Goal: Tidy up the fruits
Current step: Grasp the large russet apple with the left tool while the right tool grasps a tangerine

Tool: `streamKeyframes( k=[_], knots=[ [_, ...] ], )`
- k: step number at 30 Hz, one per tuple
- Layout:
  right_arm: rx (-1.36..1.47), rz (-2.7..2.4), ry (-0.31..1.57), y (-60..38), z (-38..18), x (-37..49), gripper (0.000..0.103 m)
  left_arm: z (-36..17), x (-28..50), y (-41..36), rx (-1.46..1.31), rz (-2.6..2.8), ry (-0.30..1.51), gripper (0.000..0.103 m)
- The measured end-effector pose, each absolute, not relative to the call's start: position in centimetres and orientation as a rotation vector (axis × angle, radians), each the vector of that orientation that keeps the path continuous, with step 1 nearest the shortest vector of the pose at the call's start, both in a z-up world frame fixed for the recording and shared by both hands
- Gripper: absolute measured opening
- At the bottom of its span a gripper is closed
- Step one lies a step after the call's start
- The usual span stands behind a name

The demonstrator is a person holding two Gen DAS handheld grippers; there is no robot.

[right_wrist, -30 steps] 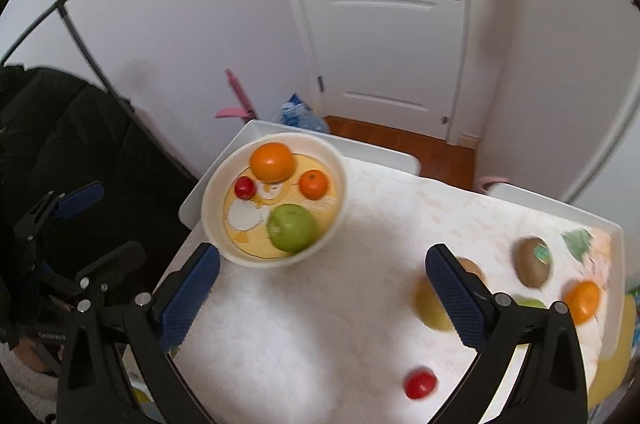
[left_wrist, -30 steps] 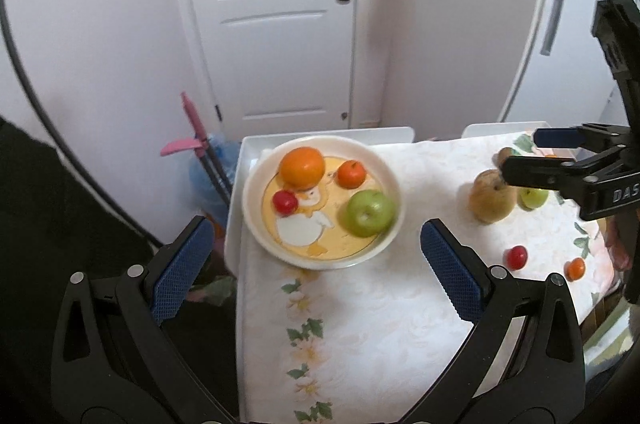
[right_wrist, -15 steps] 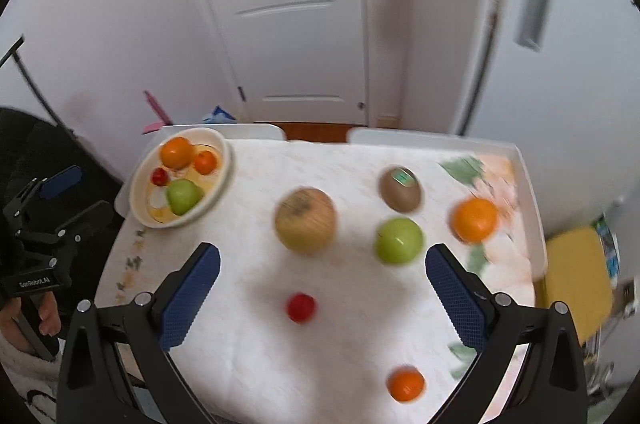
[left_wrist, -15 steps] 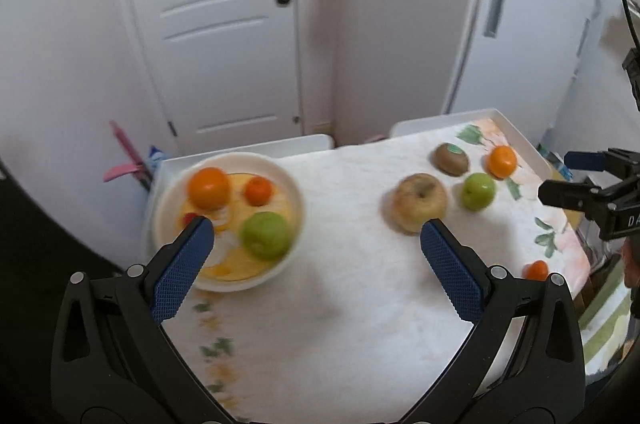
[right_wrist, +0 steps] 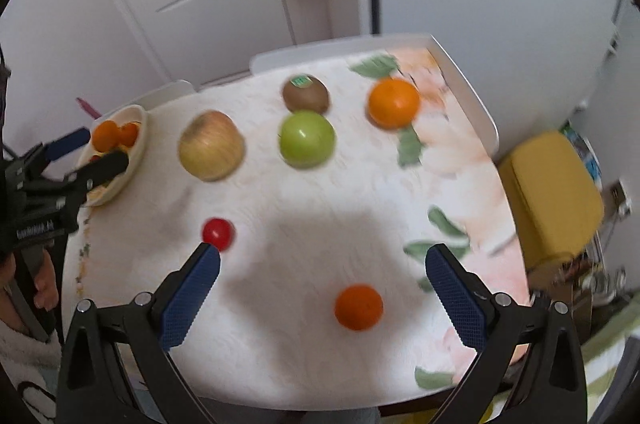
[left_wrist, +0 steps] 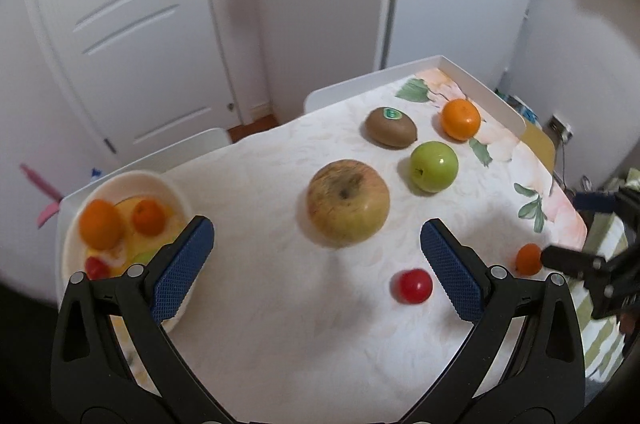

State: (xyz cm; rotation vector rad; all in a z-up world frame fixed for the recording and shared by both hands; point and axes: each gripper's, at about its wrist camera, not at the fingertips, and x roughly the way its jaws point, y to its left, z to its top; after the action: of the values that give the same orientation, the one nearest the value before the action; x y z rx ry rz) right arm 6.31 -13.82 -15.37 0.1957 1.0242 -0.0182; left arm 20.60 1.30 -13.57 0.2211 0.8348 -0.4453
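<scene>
Nearest to me, the left gripper (left_wrist: 316, 264) hangs above the table with its blue pads (left_wrist: 182, 270) spread wide and nothing between them. The right gripper (right_wrist: 322, 294) is also wide apart and empty, above the near edge of the table (right_wrist: 280, 324), which is covered by a white cloth with a flower print.

Under the right gripper, between its pads, lies a small orange fruit (right_wrist: 359, 306). A little to the left, just beside the tip of its left pad, is a small red fruit (right_wrist: 217, 232); the same red fruit (left_wrist: 412, 286) shows in the left view close to that gripper's right pad.

In the middle of the table sits a big yellowish apple (left_wrist: 348, 203), and to its right a green apple (left_wrist: 434, 166), apart from it. At the left edge stands a white bowl (left_wrist: 160, 183) with two orange fruits (left_wrist: 100, 224) inside, a small red one and something green, partly hidden behind the left pad.

Farther away, a brown kiwi (left_wrist: 391, 127) with a green sticker lies just behind the green apple, and to the right of it an orange (left_wrist: 460, 119) near the far right corner. Behind the table is a white door (left_wrist: 132, 35) with a dark handle
</scene>
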Motion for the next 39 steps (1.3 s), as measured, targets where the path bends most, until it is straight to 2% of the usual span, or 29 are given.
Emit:
streamKeyframes(
  k=[11,19,21,24,35,39],
  knots=[
    [0.315,-0.185,1.047,-14.2,-19.5,4.8,0.102,-17.8,24.6,-2.3,0.316,-0.590,0.853,0.103],
    [0.343,-0.249,1.057,-14.2,-20.8,4.4,0.096,-20.0,26.1,-3.2,0.327,-0.643,0.870,0.103],
    [0.346,-0.253,1.064,-14.2,-21.1,4.3,0.087,-20.5,26.3,-3.4,0.326,-0.654,0.885,0.094],
    [0.349,-0.256,1.072,-14.2,-21.4,4.2,0.084,-21.1,26.3,-3.5,0.349,-0.647,0.901,0.080],
    [0.328,-0.239,1.111,-13.8,-22.4,5.1,0.063,-20.9,26.0,-2.4,0.333,-0.627,0.911,0.080],
    [0.311,-0.233,1.114,-13.7,-22.5,5.3,0.061,-20.8,25.6,-1.9,0.337,-0.608,0.920,0.080]
  ],
)
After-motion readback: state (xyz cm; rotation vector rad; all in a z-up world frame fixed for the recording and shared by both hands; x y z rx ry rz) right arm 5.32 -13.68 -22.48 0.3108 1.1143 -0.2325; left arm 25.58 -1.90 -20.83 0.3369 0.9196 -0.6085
